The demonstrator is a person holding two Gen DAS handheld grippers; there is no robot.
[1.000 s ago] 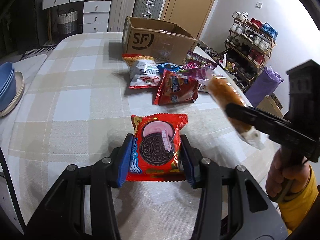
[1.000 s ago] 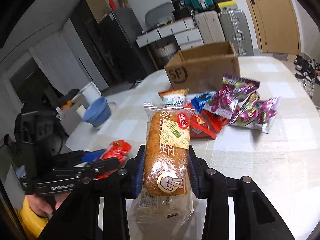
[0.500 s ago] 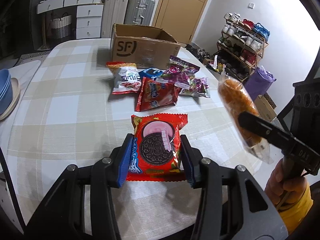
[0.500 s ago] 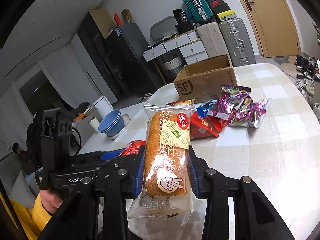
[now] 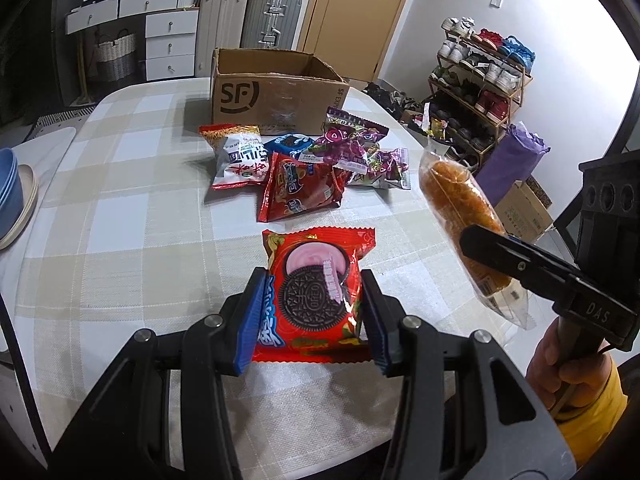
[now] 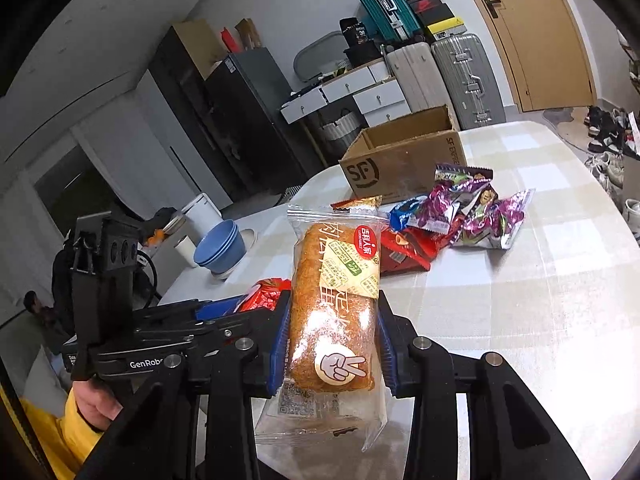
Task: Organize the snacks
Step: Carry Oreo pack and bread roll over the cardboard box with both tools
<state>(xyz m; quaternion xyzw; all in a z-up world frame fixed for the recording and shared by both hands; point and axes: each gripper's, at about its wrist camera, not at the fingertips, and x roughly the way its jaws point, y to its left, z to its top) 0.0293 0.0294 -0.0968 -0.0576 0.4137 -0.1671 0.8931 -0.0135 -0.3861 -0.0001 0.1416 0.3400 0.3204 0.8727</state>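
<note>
1. The left gripper (image 5: 314, 312) was clamped by its blue pads on a red foil cookie packet printed with a dark sandwich biscuit (image 5: 318, 300), held above the checked tablecloth (image 5: 120, 240).
2. The right gripper (image 6: 332, 344) was clenched on a clear-wrapped golden bread roll (image 6: 334, 304), raised over the table's near edge.
3. Beyond, a loose pile of red, white, blue and purple snack bags (image 5: 308, 164) was seen just before an open brown cardboard box (image 5: 276, 96).
4. Stacked blue bowls (image 6: 220, 246) were set well apart, at the left.
</note>
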